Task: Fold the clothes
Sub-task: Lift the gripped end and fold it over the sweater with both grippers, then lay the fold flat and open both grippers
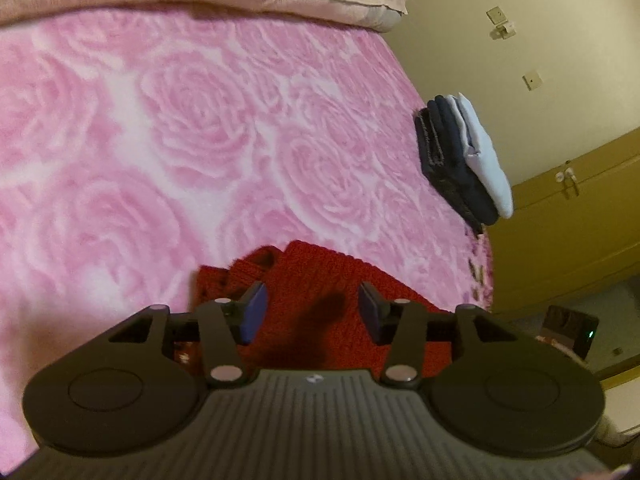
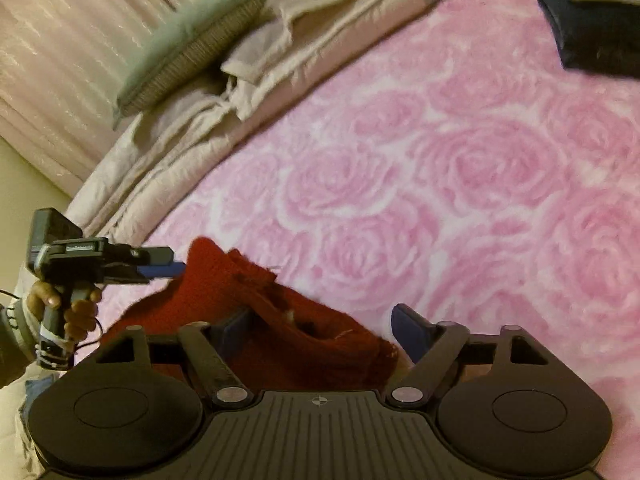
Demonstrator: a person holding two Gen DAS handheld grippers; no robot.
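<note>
The bed (image 2: 460, 184) spreads pink and bare toward the far side, with plenty of room. The folded stack (image 1: 464, 160) sits at its right edge, well apart. The red knit garment (image 1: 320, 304) lies bunched at the near edge; it could slide off. My left tool (image 1: 312, 312) and right tool (image 2: 324, 332) gape, pinching nothing.
</note>
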